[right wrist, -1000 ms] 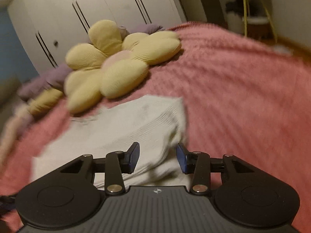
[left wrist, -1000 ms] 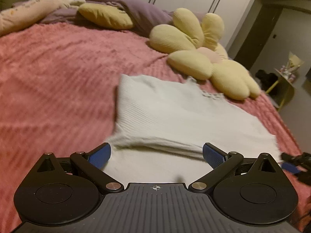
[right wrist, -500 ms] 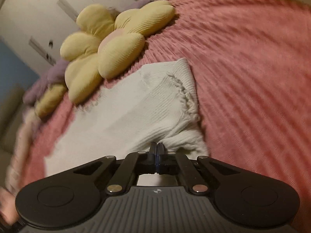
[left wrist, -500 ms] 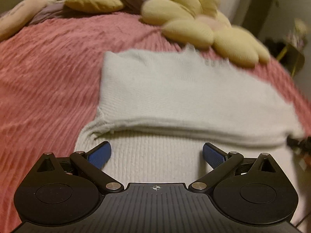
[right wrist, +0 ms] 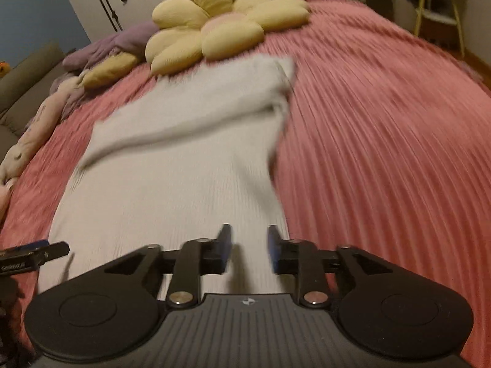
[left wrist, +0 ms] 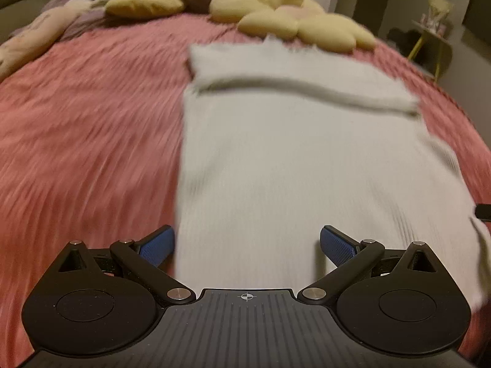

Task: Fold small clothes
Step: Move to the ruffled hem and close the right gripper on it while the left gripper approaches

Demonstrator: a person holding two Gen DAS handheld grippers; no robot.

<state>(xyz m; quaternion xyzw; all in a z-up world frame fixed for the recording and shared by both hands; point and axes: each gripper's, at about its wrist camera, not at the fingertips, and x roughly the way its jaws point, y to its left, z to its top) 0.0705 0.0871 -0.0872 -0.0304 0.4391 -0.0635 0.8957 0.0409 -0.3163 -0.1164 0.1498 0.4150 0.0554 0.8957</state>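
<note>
While both views are smeared by motion, you can still read the layout: the white knit garment (left wrist: 294, 165) lies flat on the pink bedspread (left wrist: 92, 141), with its long axis running away from you toward the yellow flower cushion (right wrist: 214, 27) at the head of the bed. Its far end carries a folded-over band (left wrist: 300, 89) lying crosswise, so one fold appears to be in place and the near portion remains a single flat panel. Your left gripper (left wrist: 247, 245) is spread wide, nothing between its blue pads (left wrist: 156, 247), and it straddles the garment's near left edge; that stance suits a grasp of the near hem corner. Your right gripper (right wrist: 247, 248) shows a moderate gap between its fingers, with knit fabric visible beneath the gap; whether cloth is actually pinched cannot be told, though the fingers look parted and not clamped. It sits near the garment's right edge, where the cloth's side (right wrist: 276, 141) curls slightly upward. The two tools thus flank the near end symmetrically, probably so that both corners can be lifted together and carried toward the far band. A tip of the left gripper (right wrist: 33, 254) shows at the left margin of the right wrist view, confirming the tools work side by side.
</note>
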